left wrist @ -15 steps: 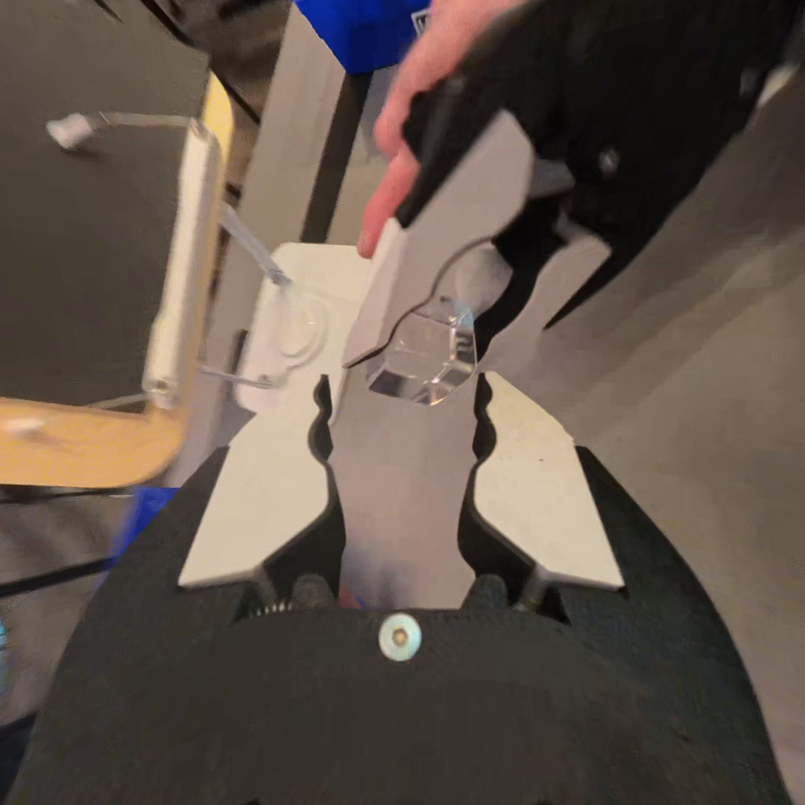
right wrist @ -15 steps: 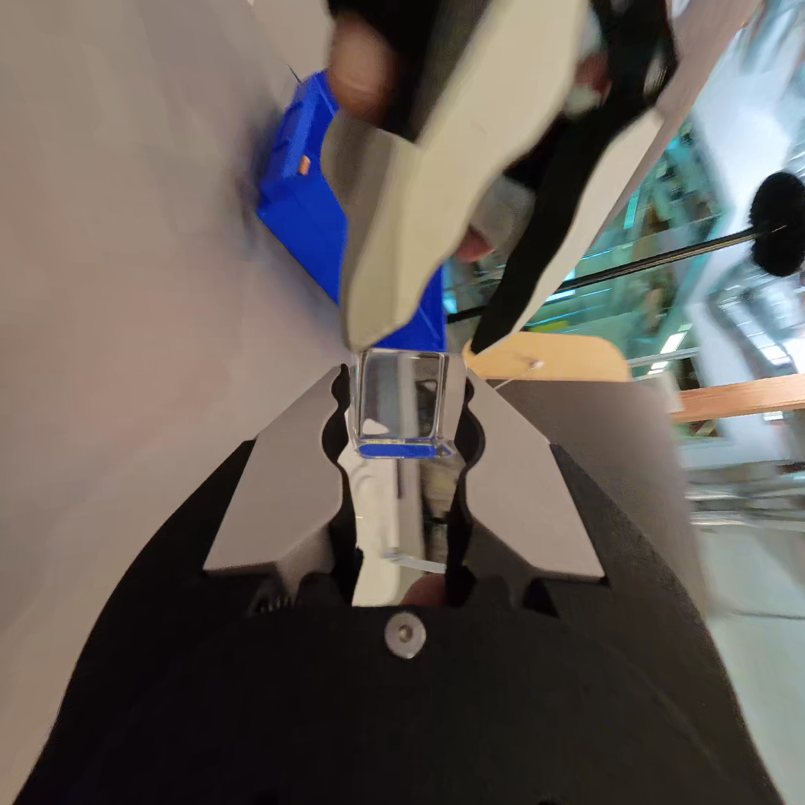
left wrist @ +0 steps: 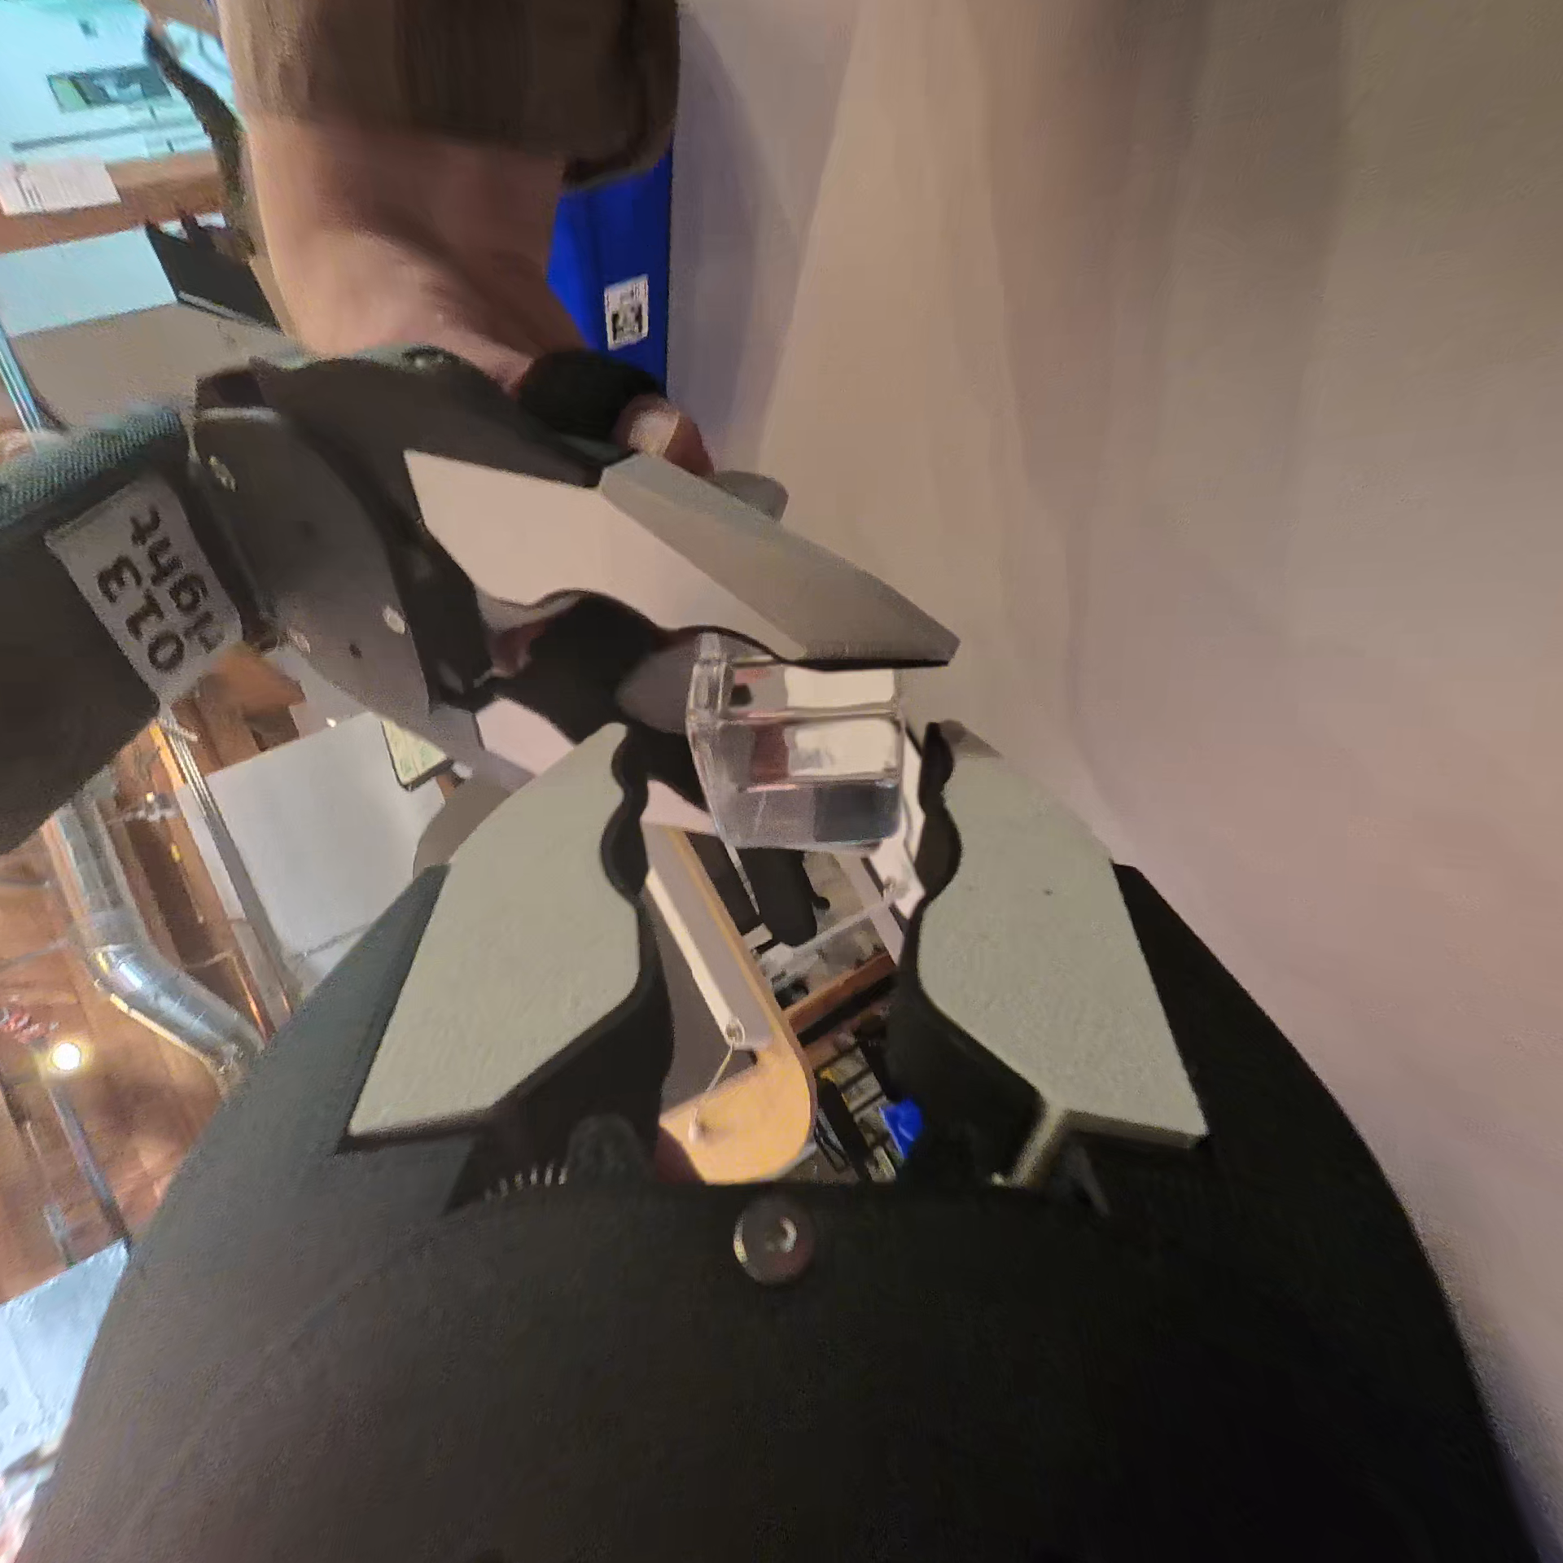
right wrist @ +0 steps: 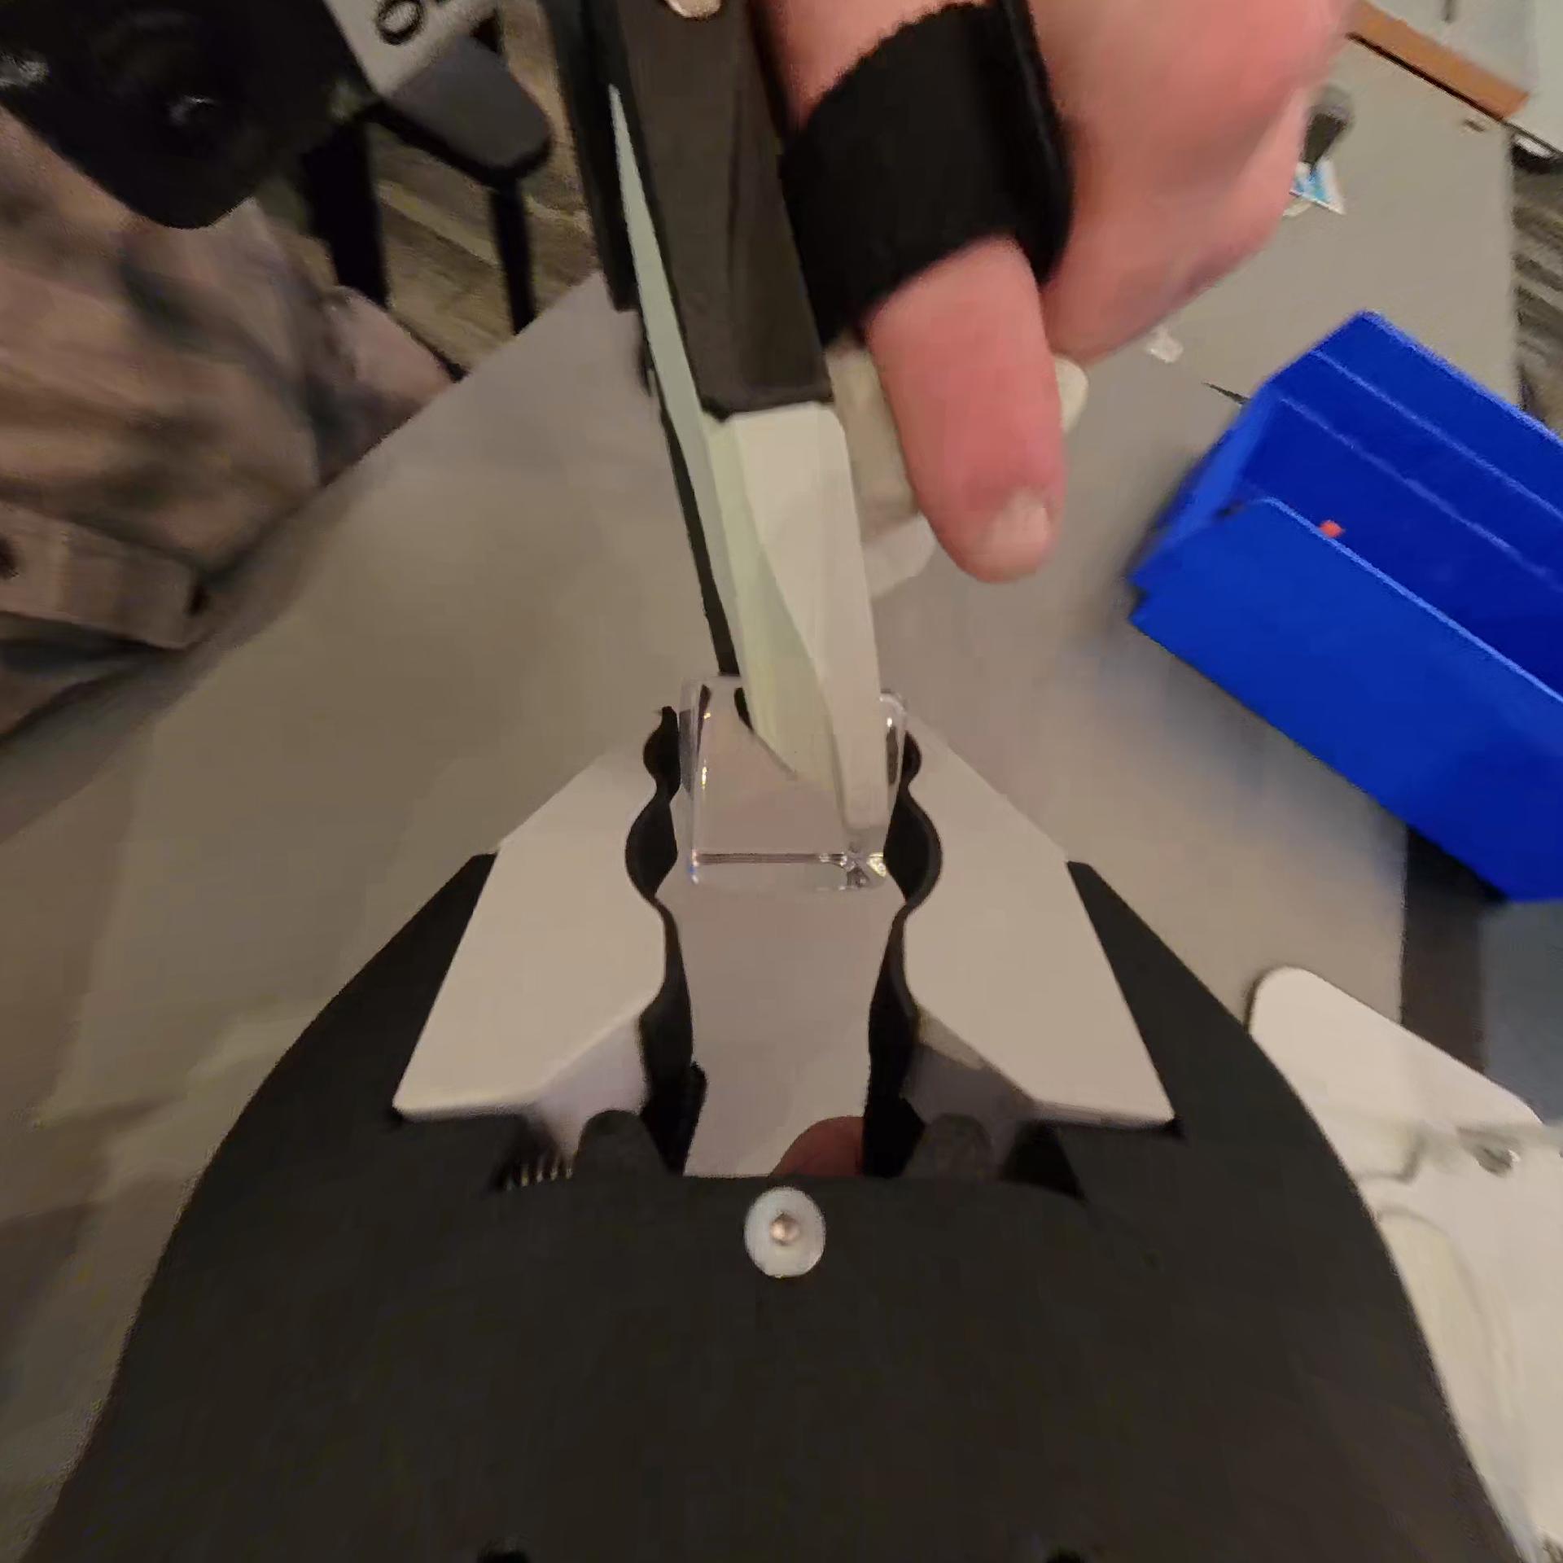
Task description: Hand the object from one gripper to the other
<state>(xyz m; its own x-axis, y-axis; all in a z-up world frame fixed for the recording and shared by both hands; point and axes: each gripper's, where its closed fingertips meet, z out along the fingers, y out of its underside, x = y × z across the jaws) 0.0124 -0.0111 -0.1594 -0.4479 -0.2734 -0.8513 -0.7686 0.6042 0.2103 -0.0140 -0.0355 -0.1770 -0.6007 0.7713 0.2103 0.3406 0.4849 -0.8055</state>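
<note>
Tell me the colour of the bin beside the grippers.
Bright blue: the bin shows best in the right wrist view, resting on the grey table.

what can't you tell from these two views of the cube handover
- left wrist view: the right claw has its lower finger mostly hidden behind the clear cube
- right wrist view: the left claw shows edge-on, its far finger hidden by the near one, so its contact with the cube is unclear
- right wrist view: blue bin cut off by the right frame edge
</note>
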